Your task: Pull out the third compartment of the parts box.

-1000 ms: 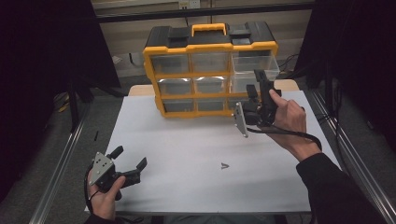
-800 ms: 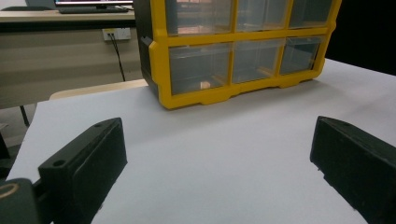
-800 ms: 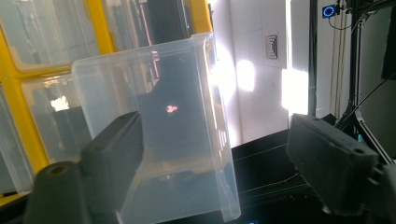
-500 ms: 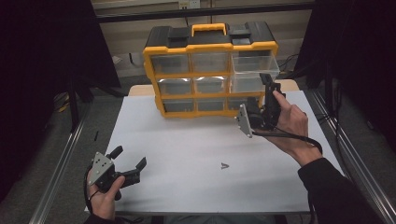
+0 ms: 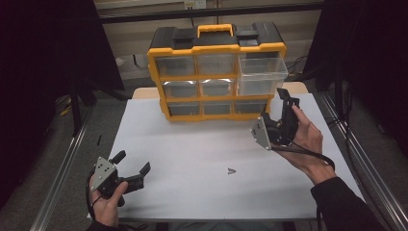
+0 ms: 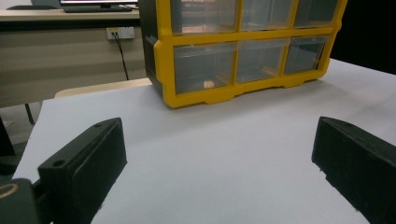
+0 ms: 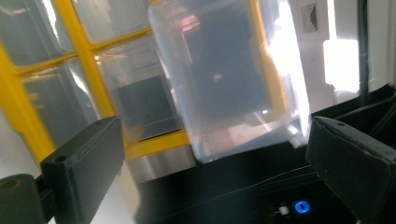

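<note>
Right claw, jaws just opened wide and empty, has backed off the pulled-out drawer, which stays open; left claw rests open, empty, on worktop.

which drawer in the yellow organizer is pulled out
The top right drawer of the organizer: it juts forward past the yellow frame, while the other drawers sit flush.

The yellow-and-black organizer cabinet stands upright at the far edge of the white table, its black top carrying a yellow handle. It holds three rows of clear plastic drawers. The top-right clear drawer is pulled partway out of the cabinet's front, jutting toward the near side; the other drawers sit flush in their slots.
</note>
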The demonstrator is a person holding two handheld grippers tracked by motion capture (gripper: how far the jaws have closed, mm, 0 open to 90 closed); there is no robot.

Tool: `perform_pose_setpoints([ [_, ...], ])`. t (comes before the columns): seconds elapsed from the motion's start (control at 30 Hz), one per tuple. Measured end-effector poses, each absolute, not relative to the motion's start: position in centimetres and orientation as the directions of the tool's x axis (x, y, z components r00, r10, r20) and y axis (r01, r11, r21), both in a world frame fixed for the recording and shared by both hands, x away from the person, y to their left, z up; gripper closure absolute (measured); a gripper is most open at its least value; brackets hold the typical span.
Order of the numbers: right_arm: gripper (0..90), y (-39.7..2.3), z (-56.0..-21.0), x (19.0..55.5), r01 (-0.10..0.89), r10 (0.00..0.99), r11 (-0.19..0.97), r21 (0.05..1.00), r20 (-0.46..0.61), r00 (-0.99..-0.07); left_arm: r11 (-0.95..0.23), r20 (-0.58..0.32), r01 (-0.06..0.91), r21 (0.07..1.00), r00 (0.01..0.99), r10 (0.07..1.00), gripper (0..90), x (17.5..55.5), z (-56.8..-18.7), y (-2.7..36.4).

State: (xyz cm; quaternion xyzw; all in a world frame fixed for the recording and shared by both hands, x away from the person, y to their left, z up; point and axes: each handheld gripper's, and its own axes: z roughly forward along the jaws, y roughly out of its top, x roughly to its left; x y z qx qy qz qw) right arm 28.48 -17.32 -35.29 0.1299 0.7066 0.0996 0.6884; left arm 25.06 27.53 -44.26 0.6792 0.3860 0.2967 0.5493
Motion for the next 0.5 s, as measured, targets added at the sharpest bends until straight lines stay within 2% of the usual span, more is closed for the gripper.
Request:
perform_pose_setpoints([
  [0.5,4.7,-19.6,-37.4,26.9,0.109,0.533,0.845,0.523,-0.838,-0.113,-0.085,-0.032,0.199,0.976,0.522,0.852,2.6,25.1,-44.3,27.6],
])
